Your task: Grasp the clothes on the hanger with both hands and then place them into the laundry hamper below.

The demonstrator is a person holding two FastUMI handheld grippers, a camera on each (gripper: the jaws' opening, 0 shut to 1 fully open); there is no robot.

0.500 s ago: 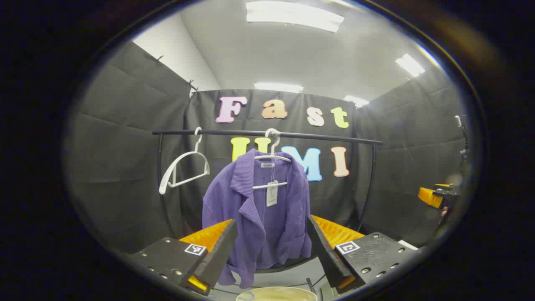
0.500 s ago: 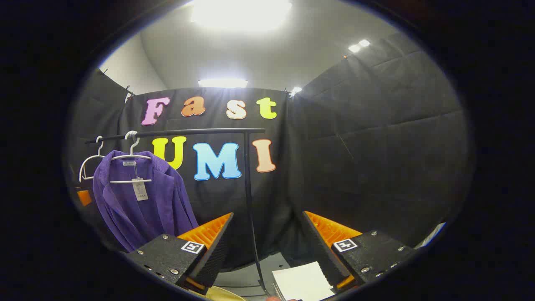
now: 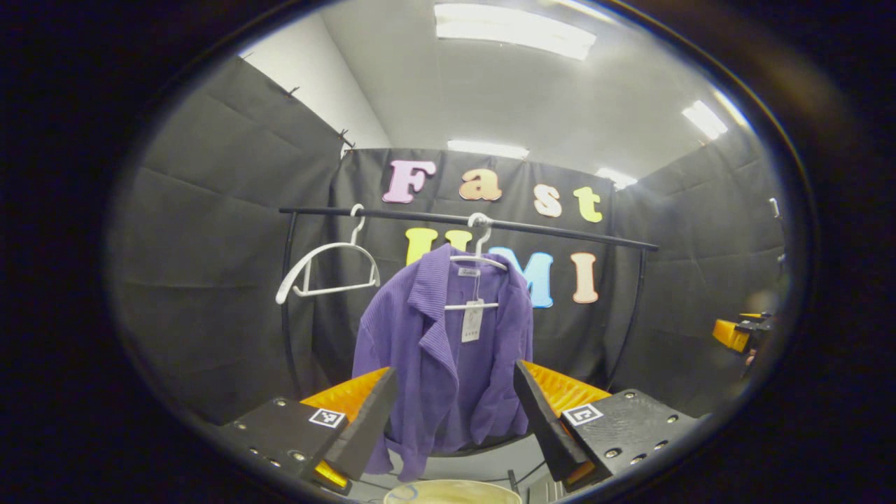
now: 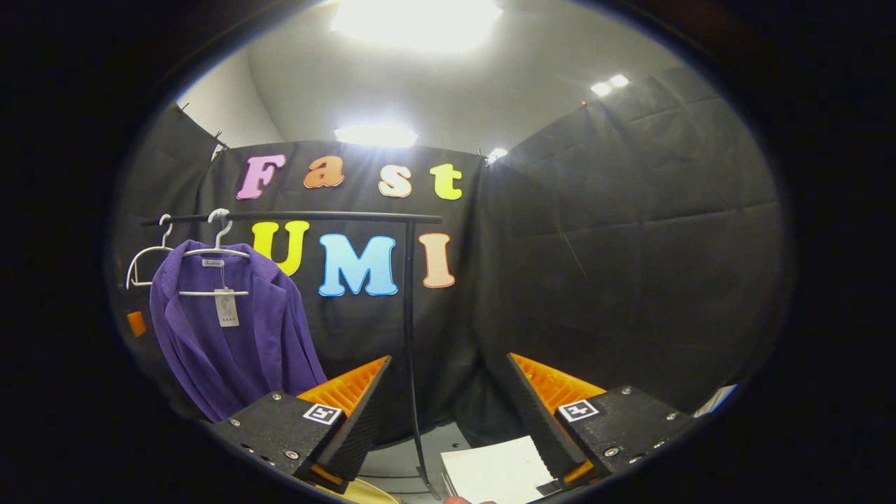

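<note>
On the left, a bare white hanger [image 3: 325, 269] hangs on the black rail [image 3: 560, 234]. Next to it, the purple jacket [image 3: 441, 364] hangs on its own hanger, so it is easy to reach. Its tag [image 3: 473, 321] is too small to read. The left gripper [image 3: 455, 413] and right gripper [image 4: 448, 406] are wide open, holding nothing. The hamper [image 3: 451, 492] rim peeks up below.

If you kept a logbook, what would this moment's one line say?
phase: approach | purple jacket: on white hanger, untouched | left hand-held gripper: open | right hand-held gripper: open | hamper rim: below
</note>
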